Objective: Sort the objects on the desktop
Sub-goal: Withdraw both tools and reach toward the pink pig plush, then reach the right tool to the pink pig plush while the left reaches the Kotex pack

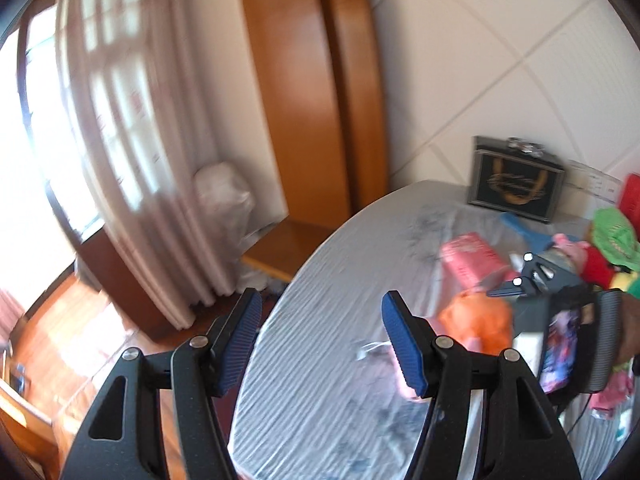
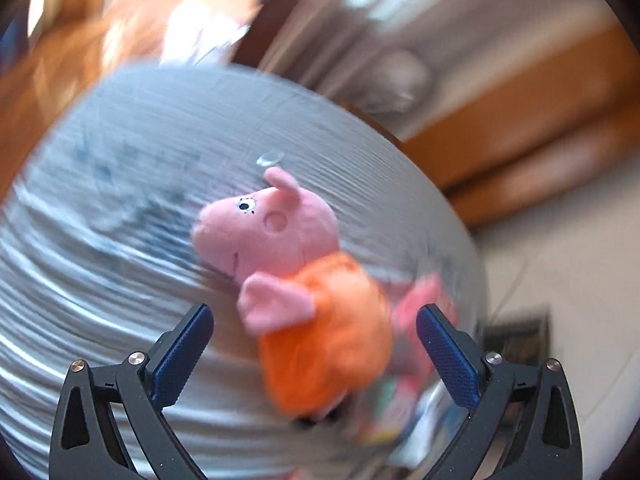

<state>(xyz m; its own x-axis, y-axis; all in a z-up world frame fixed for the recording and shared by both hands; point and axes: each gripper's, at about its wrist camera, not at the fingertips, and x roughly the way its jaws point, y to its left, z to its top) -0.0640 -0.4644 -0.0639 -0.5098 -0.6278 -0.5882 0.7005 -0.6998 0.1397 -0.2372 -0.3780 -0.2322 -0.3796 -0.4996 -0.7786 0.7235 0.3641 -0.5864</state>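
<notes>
Right now your right hand-held gripper (image 2: 314,354) hangs open over the pink pig plush (image 2: 296,264) lying mid-counter (image 2: 120,240), while your left hand-held gripper (image 1: 320,344) hovers open and empty by the counter's edge.

On the table (image 1: 320,360), the plush pig (image 2: 296,264) lies near its middle. A framed case (image 1: 516,178) stands at the far edge; what seems a box (image 1: 468,258) lies before it.
</notes>
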